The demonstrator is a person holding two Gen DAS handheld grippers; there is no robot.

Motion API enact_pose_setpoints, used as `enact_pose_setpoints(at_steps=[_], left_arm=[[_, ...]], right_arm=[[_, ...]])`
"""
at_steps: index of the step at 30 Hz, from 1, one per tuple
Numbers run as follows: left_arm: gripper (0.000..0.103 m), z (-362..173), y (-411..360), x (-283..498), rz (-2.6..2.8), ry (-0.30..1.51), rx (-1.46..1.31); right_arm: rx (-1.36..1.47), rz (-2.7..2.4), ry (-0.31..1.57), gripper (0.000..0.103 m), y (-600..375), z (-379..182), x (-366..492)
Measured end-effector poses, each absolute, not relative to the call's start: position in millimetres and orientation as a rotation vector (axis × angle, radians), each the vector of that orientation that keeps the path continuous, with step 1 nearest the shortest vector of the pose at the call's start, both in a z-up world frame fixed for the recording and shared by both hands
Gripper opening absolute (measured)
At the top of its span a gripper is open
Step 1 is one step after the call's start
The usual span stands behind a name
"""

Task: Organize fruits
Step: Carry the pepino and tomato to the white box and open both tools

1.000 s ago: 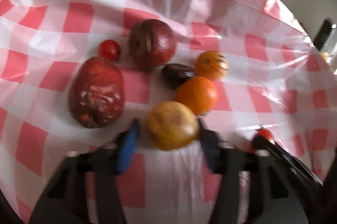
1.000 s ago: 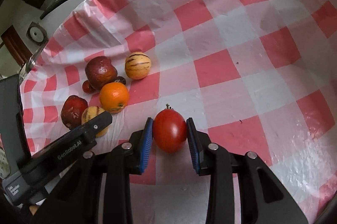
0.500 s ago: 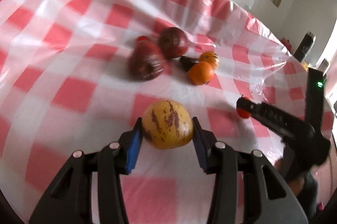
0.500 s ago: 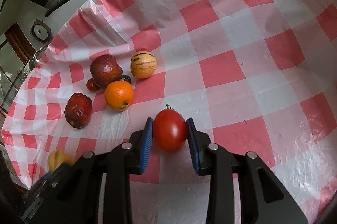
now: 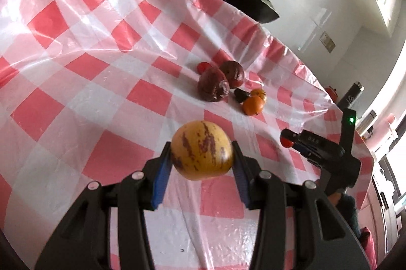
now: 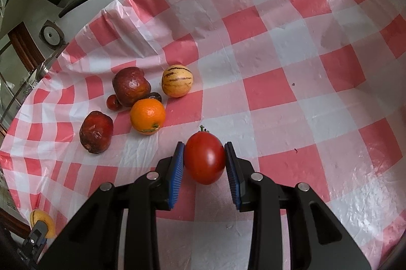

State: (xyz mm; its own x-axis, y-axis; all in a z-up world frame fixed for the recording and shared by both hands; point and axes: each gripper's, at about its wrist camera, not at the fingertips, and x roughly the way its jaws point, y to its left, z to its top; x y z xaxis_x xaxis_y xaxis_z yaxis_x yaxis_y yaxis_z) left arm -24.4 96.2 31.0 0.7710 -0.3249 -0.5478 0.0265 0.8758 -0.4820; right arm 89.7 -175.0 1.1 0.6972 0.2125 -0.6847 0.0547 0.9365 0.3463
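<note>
My left gripper [image 5: 201, 168] is shut on a yellow melon with purple streaks [image 5: 201, 154] and holds it above the checked cloth. My right gripper [image 6: 204, 163] is shut on a red tomato [image 6: 205, 160]; it also shows in the left wrist view [image 5: 288, 140]. A cluster of fruit lies on the cloth: an orange [image 6: 147, 116], a striped yellow melon [image 6: 177, 80], two dark red fruits [image 6: 130, 86] [image 6: 96, 131], a small red tomato [image 6: 113, 102] and a small dark fruit [image 6: 154, 96].
The red and white checked plastic cloth [image 6: 291, 67] covers the table and is wrinkled near the cluster. A black pan [image 5: 247, 3] hangs behind the far table edge. Bottles [image 5: 352, 95] stand beyond the right edge.
My left gripper closed on the yellow streaked melon, lifted it and drew back far from the cluster. My right gripper has kept still with the tomato.
</note>
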Motion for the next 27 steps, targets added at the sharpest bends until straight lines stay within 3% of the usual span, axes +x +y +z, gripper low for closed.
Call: enact_pose_setpoints(at_steps=[15, 27], left_arm=[[0.045, 30.2, 97.7, -25.3, -0.227, 0.661, -0.491], [0.045, 34.5, 164.1, -104.4, -0.195, 0.624, -0.561]], right_arm=[[0.358, 0.111, 0.841, 0.033, -160.5, -0.5, 77.1], [0.196, 0.393, 0.903, 0.033, -42.2, 5.3, -10.0]])
